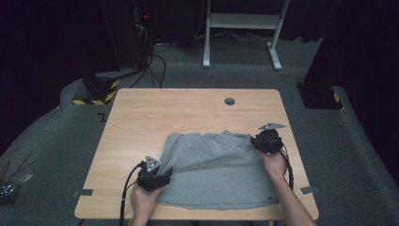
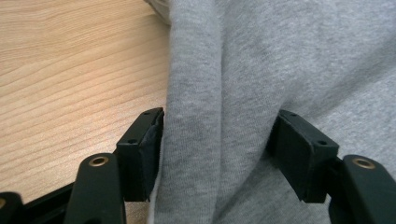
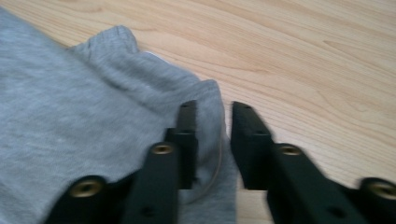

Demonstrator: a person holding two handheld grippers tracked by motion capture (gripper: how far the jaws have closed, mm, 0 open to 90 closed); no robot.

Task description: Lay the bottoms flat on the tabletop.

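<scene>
A grey garment (image 1: pixel 217 169) is spread flat over the near half of the wooden table (image 1: pixel 141 117), its lower hem running just along the near edge and its upper part bunched toward the middle. The left gripper (image 1: pixel 162 175) is held at the garment's left border, near the near-left corner of the table. In the left gripper view a thick lengthwise fold of the grey cloth (image 2: pixel 219 116) is seen filling the gap between the two black jaws, which stand fairly wide; the left pad lies against the fold and the right jaw meets the cloth, so the fold is taken as gripped.

The right gripper (image 1: pixel 263 141) is seen at the garment's far-right corner, close to the right edge of the table. In the right gripper view its jaws are parted by a narrow gap, with the rolled corner of the cloth (image 3: pixel 212 112) lying between them; the pads are not pressed together on it, and bare wood shows beside the right jaw
</scene>
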